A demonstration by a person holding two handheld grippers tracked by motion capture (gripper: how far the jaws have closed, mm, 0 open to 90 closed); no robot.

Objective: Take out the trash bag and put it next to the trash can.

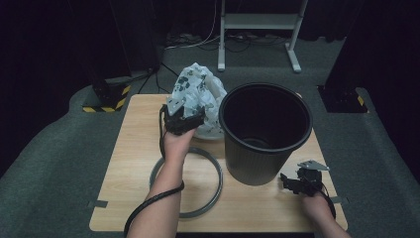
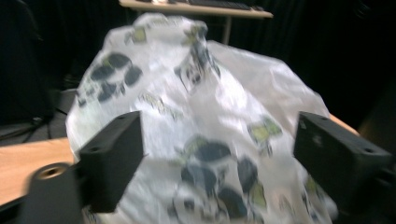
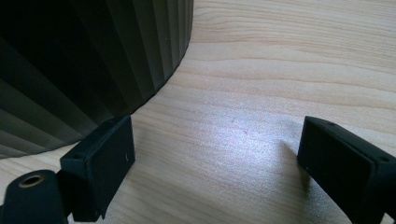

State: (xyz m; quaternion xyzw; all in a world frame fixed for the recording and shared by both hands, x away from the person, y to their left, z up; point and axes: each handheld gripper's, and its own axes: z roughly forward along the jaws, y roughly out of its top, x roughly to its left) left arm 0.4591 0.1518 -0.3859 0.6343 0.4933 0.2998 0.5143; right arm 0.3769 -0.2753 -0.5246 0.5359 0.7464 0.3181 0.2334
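The black bin (image 1: 265, 131) stands open on the tabletop (image 1: 133, 163); the left gripper's (image 1: 184, 119) fingers spread at the crumpled bag (image 1: 200, 94), the right gripper's (image 1: 292, 182) spread beside the bin.

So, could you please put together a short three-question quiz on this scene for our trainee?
1. True or false: the left gripper has its jaws open at the patterned plastic bag.
2. What lies flat on the table beneath the left forearm?
A. grey ring
B. lid
C. plate
3. Which side of the black bin is the right gripper on?

Key:
1. True.
2. A, the grey ring.
3. Its right, low near the base, jaws open.
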